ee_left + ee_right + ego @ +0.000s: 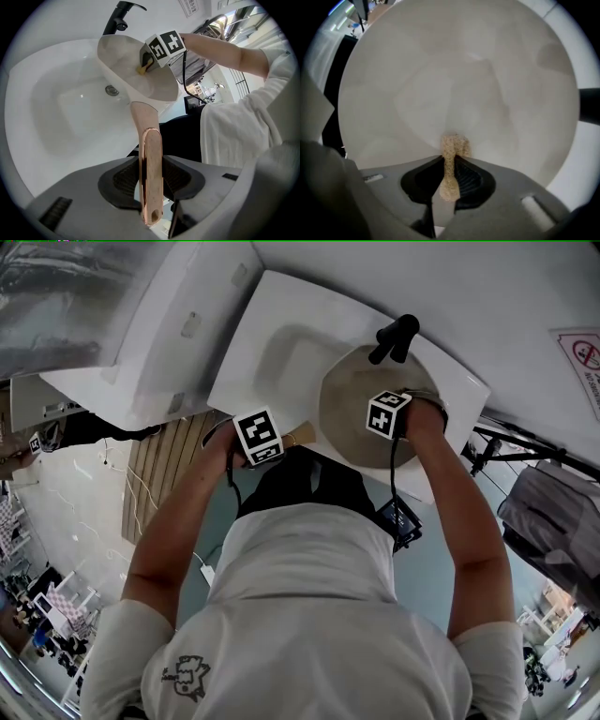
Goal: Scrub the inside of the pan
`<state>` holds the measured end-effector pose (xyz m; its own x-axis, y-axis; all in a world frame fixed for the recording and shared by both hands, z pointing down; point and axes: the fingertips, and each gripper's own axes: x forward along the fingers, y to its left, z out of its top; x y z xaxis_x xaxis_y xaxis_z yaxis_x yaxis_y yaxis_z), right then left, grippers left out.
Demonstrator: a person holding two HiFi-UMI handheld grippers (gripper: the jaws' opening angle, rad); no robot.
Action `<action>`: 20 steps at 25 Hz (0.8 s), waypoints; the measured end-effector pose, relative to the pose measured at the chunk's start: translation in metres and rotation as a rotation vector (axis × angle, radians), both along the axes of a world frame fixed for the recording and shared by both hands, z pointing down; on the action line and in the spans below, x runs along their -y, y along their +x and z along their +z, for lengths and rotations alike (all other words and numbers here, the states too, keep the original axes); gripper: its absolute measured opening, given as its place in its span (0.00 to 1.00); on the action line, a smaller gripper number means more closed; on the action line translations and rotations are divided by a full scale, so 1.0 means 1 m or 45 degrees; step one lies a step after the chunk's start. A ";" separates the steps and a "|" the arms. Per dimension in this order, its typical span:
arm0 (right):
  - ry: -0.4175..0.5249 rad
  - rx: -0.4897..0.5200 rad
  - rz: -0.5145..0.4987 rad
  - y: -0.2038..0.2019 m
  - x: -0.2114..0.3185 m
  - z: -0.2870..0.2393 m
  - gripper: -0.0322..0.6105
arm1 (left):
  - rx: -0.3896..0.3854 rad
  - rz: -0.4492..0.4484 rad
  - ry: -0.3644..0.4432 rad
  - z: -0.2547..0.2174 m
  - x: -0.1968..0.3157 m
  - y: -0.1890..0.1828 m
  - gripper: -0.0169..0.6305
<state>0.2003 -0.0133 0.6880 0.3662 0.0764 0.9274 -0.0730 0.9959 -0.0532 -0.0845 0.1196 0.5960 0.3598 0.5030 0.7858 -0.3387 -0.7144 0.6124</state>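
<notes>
A beige pan (349, 399) is held tilted over the white sink (281, 352). Its rose-gold handle (151, 154) runs straight between the jaws of my left gripper (151, 177), which is shut on it. In the head view that gripper (261, 437) is at the sink's front edge. My right gripper (451, 176) is inside the pan (459, 79), shut on a tan sponge (454, 146) whose front end presses on the pan's inner surface. From the left gripper view, the right gripper (164, 46) and the sponge (142, 69) sit low in the pan's bowl (133, 56).
A black faucet (395, 337) stands behind the pan, close to its far rim. The sink drain (111, 90) lies under the pan's left side. A white fixture (141, 343) adjoins the sink on the left. Cables hang from both grippers along the person's torso.
</notes>
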 end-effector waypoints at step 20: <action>0.374 0.681 -0.033 -0.118 0.053 -0.009 0.16 | 0.017 0.022 -0.010 0.002 0.001 -0.002 0.26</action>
